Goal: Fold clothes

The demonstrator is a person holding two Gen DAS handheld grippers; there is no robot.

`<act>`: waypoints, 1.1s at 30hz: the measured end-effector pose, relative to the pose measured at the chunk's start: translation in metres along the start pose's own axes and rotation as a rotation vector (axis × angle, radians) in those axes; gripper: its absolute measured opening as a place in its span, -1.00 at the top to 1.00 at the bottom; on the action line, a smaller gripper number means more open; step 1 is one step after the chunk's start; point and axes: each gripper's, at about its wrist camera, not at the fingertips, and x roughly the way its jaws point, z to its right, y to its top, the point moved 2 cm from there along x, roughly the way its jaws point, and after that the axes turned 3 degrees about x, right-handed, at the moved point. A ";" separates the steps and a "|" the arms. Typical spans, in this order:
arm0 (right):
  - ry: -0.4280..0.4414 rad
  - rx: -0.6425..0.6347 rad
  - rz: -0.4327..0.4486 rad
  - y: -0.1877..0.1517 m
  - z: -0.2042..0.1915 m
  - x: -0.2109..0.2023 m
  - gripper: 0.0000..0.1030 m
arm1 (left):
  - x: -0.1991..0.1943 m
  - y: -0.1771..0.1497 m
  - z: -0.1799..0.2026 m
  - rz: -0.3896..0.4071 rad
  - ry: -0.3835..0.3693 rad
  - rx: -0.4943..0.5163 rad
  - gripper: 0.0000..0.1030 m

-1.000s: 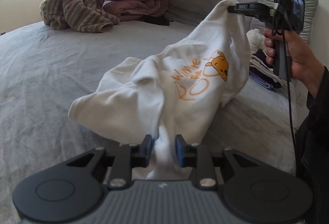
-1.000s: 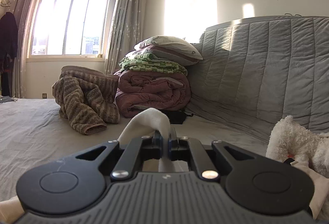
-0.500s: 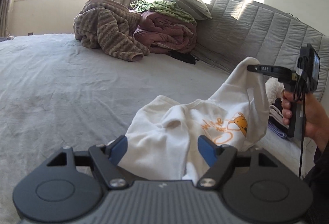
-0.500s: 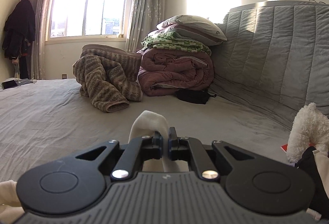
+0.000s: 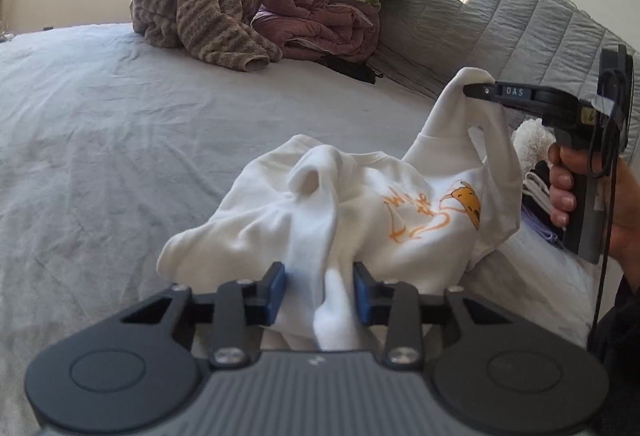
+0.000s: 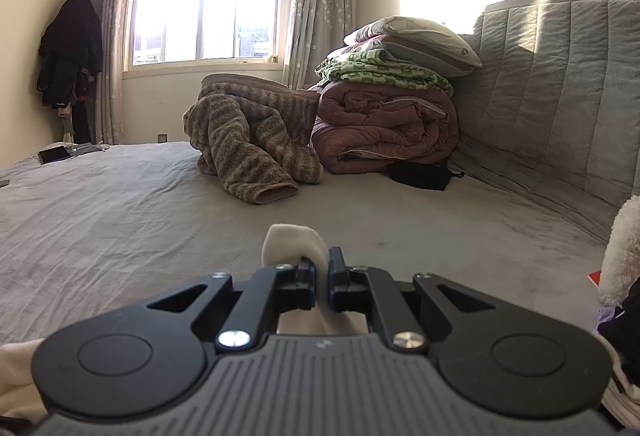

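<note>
A white sweatshirt [image 5: 360, 220] with an orange bear print lies bunched on the grey bed [image 5: 120, 140]. My left gripper [image 5: 320, 286] is partly open, its blue pads on either side of a fold of the sweatshirt without pinching it. My right gripper [image 6: 320, 270] is shut on a corner of the sweatshirt [image 6: 290, 240] and holds it up above the bed. It also shows in the left wrist view [image 5: 476, 89], at the right, with the cloth hanging from its tips.
A brown striped blanket [image 6: 248, 140], a folded maroon quilt [image 6: 384, 128] topped by green bedding and a pillow sit at the far end. A grey quilted headboard [image 6: 552, 92] runs along the right. A white plush toy [image 6: 620, 248] and folded clothes [image 5: 540, 192] lie at right.
My left gripper let go of the sweatshirt and opened wide, then narrowed around a fold of it. My right gripper kept its hold and came lower.
</note>
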 end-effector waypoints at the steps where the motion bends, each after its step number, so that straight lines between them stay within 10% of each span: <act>1: 0.006 -0.003 0.001 0.000 -0.001 -0.001 0.86 | -0.002 0.001 -0.001 0.010 -0.022 -0.019 0.32; 6: 0.016 -0.006 -0.003 0.000 -0.003 -0.001 0.86 | -0.010 0.006 -0.003 0.065 -0.041 -0.079 -0.01; 9: 0.023 0.005 -0.009 -0.002 -0.004 0.000 0.85 | -0.002 0.005 -0.003 0.042 -0.002 -0.064 0.06; 14: 0.064 0.023 -0.038 -0.007 -0.014 0.004 0.85 | 0.004 0.004 -0.004 0.046 0.011 -0.073 0.83; 33: 0.104 -0.007 -0.049 -0.012 -0.030 0.003 0.85 | -0.001 0.009 -0.017 0.099 -0.009 -0.170 0.72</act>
